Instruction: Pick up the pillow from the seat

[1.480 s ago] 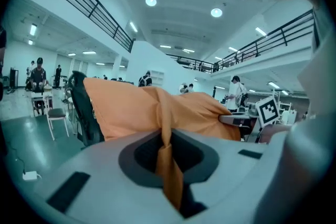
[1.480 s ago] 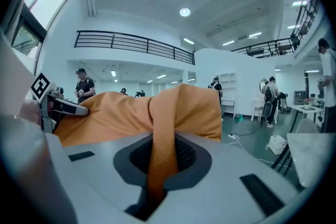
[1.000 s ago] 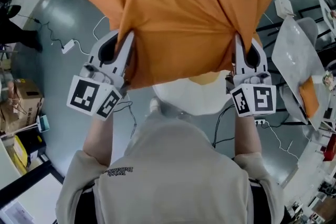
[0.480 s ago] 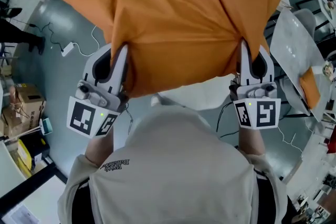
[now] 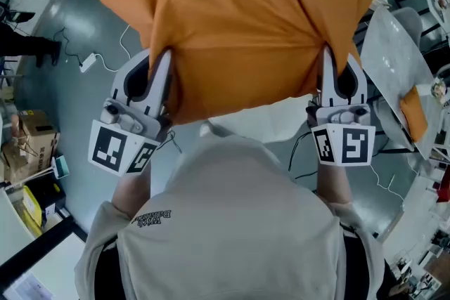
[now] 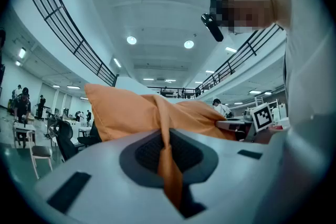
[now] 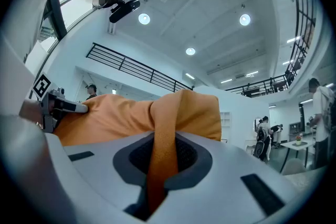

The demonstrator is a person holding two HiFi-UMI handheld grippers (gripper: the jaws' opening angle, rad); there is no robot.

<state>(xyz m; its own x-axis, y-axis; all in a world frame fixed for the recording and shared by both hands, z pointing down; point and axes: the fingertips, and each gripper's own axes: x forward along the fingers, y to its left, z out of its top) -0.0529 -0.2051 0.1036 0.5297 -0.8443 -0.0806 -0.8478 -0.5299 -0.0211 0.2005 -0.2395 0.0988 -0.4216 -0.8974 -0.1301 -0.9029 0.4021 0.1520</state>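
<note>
Orange pillow (image 5: 239,17) fills upper centre of head view, clear of white seat (image 5: 264,124). Left gripper (image 5: 163,84) and right gripper (image 5: 327,77) each pinch a fabric fold at its lower edge, likely spreading the weight.

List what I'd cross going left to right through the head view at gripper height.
Cardboard box → left gripper, shut on the pillow's edge → pillow → right gripper, also shut on the pillow.

Grey floor (image 5: 70,98): white power adapter (image 5: 87,64), cardboard box (image 5: 29,128).
</note>
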